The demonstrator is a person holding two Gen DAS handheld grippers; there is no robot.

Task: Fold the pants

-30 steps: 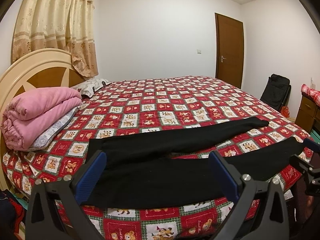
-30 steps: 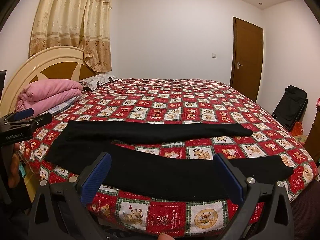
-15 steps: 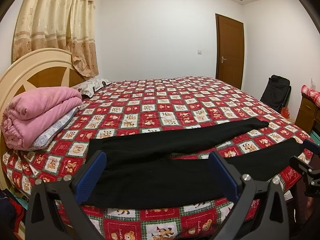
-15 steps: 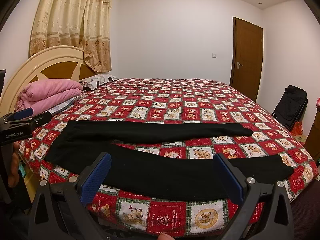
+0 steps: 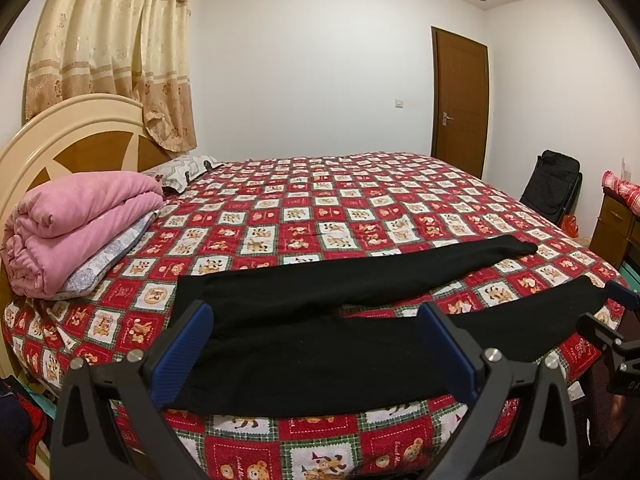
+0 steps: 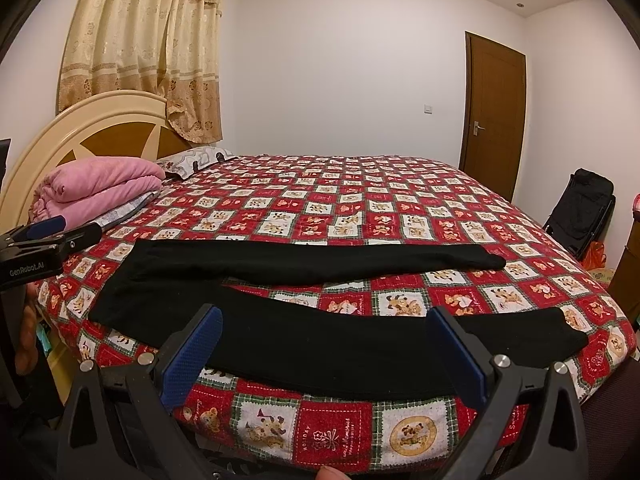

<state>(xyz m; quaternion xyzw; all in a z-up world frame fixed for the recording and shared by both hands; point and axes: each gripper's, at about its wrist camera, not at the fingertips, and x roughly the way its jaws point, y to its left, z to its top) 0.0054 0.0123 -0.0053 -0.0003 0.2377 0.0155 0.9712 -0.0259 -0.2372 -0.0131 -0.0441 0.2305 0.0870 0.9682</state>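
Note:
Black pants (image 5: 320, 344) lie flat on the bed's near edge, waist to the left, the two legs spread apart toward the right; they also show in the right wrist view (image 6: 320, 340). My left gripper (image 5: 316, 344) is open and empty, held in front of the waist and upper legs, above the bed edge. My right gripper (image 6: 326, 344) is open and empty, in front of the near leg. Each gripper shows at the edge of the other's view: the right gripper (image 5: 616, 320), the left gripper (image 6: 44, 236).
The bed has a red patchwork quilt (image 5: 320, 208) and a cream headboard (image 5: 60, 140) at left. A folded pink blanket (image 5: 80, 224) on a pillow lies near the headboard. A black chair (image 5: 554, 184), a wooden dresser (image 5: 616, 220) and a door (image 5: 460, 100) stand at right.

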